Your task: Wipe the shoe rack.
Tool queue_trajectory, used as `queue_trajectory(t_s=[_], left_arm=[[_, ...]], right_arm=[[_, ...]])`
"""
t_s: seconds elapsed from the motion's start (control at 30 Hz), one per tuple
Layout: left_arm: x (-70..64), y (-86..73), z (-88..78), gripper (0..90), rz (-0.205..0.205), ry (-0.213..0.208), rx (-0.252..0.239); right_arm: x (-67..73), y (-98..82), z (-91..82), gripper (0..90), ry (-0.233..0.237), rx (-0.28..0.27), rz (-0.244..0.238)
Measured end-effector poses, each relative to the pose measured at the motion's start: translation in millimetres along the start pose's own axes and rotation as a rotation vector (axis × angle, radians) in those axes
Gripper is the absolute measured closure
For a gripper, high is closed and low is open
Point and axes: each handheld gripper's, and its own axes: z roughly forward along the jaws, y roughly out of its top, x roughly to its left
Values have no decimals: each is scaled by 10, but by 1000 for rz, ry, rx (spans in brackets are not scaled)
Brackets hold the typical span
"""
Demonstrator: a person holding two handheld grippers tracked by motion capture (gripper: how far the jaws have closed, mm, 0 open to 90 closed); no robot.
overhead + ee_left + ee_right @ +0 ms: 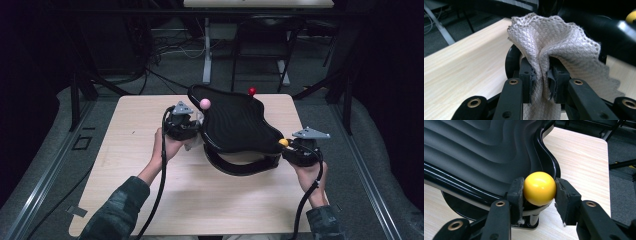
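Left gripper [192, 131], right gripper [289, 148]: black bodies, brass-ringed screw holes, grey three-cornered top plates, black trailing cables. Sleeves [116, 212]: dark camouflage pattern.

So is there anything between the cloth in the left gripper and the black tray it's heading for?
Nothing visible. The left gripper pinches the cloth beside the tray's left edge, with bare table around it. The pink ball sits close by on the rim. The right gripper clamps the yellow ball at the far corner.
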Motion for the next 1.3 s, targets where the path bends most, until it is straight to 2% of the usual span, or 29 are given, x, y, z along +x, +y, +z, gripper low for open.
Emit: queue_trajectory(t_s=[0.3,0.53,0.7,0.93,1.3], left_arm=[[91,-245,28,769,-37,8,21],[203,-399,-110,774,-64,18,17],[250,-489,-289,774,-72,33,7],[324,-672,-631,774,-68,74,21],[465,-1039,-1143,774,-106,136,46]], right_arm=[[-7,1,4,598,5,-1,-1],[-11,2,9,598,4,-2,-1],[-12,3,11,598,2,-2,-1],[-10,3,10,598,2,-2,-1],[-5,6,11,598,1,-2,-3]])
